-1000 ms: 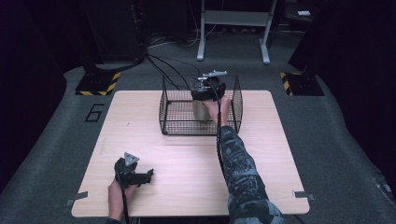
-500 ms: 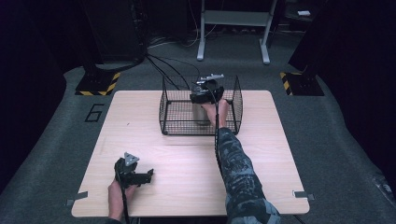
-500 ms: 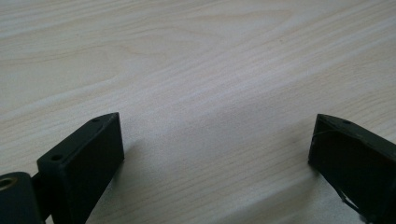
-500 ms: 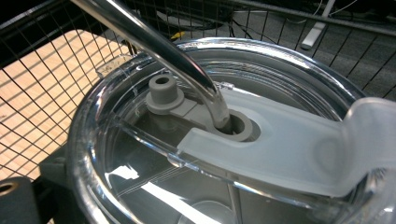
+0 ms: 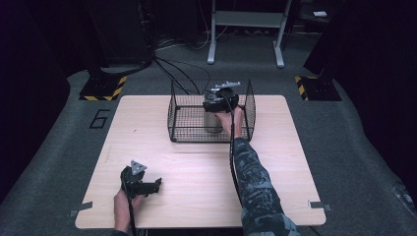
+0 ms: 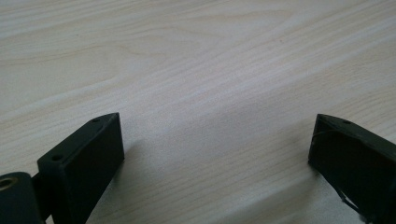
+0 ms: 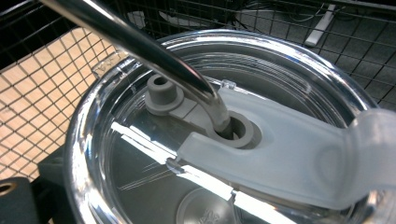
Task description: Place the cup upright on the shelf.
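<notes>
From the high view, your right claw (image 5: 220,98) sits on top of the steel tumbler (image 5: 213,121) inside the wire basket (image 5: 183,133) at the far middle of the desk (image 5: 275,162); the basket walls hem it in closely. Your left claw (image 5: 155,186) rests near the desk's near-left edge, bare wood all around.

In the left gripper view, your left claw (image 6: 215,154) is released, jaws wide over the desk.

In the right gripper view, the tumbler's clear lid (image 7: 140,177) and metal straw (image 7: 140,46) sit right before the camera; I cannot tell whether your right claw grips.

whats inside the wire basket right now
A steel tumbler with a clear lid and metal straw stands in the wire basket. The right gripper covers its top; its contents are hidden.
</notes>
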